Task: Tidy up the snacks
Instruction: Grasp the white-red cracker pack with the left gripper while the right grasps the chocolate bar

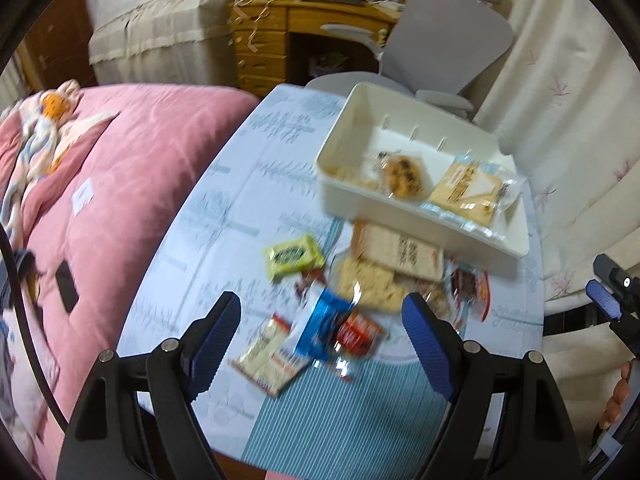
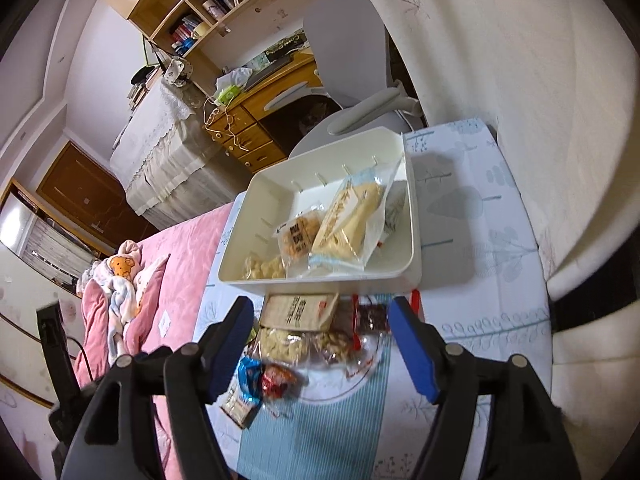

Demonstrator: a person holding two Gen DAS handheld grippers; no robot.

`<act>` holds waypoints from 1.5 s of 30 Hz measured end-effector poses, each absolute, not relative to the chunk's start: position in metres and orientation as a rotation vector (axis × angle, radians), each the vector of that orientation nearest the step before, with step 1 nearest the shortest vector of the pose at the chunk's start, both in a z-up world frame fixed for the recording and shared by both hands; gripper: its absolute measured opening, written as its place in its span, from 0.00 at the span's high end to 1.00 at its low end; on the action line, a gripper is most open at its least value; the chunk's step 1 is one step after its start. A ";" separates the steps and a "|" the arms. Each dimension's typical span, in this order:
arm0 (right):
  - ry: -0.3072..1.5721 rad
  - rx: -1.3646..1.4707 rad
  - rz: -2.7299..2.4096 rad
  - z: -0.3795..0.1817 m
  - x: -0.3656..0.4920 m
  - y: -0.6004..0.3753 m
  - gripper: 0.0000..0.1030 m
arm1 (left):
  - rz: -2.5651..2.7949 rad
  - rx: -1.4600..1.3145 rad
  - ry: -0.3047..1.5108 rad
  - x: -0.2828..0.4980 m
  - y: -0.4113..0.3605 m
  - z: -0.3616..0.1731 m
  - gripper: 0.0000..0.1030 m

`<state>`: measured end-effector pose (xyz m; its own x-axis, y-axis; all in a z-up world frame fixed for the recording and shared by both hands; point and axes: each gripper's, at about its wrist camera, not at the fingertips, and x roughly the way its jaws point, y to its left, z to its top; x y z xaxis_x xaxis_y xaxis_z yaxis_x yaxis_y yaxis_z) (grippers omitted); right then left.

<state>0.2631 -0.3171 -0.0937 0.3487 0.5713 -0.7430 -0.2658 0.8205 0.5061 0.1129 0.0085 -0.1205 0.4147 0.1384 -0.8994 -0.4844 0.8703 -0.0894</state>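
A white bin (image 1: 352,196) (image 2: 412,216) stands on the table and holds a large yellow cracker pack (image 1: 464,190) (image 2: 348,220), a small cookie pack (image 1: 402,178) (image 2: 298,236) and some pale snacks. In front of it lies a loose pile: a yellow-green packet (image 1: 294,256), a beige box (image 1: 400,252) (image 2: 300,312), a clear bag of pale biscuits (image 1: 372,284) (image 2: 284,344), a blue packet (image 1: 320,320) (image 2: 248,376), a red packet (image 1: 356,332) (image 2: 278,384) and a white packet (image 1: 268,356). My left gripper (image 1: 320,320) is open above the pile. My right gripper (image 2: 322,332) is open and empty above the pile; it also shows at the right edge of the left wrist view (image 1: 612,292).
The table (image 1: 224,216) (image 2: 480,240) has a pale patterned cloth and a teal striped mat (image 1: 340,420). A pink bed (image 1: 120,184) lies to the left, a grey chair (image 1: 440,40) behind the bin, a curtain (image 2: 520,60) to the right.
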 end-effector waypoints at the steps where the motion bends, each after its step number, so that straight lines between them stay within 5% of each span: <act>1: 1.093 0.324 0.552 -0.096 0.261 -0.317 0.28 | 0.411 -0.370 1.086 0.108 0.009 -0.124 0.21; 24: 1.283 0.206 0.425 -0.178 0.255 -0.291 0.28 | 0.617 -0.836 1.285 0.038 0.057 -0.245 0.21; 45: 1.308 0.056 0.278 -0.243 0.284 -0.257 0.28 | 0.731 -1.132 1.435 0.076 0.103 -0.311 0.21</act>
<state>0.2842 -0.2572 -0.2431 0.2317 0.2337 -0.9443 -0.1702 0.9655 0.1971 0.0760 0.1027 -0.3108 0.0710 -0.2395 -0.9683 -0.9241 0.3497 -0.1543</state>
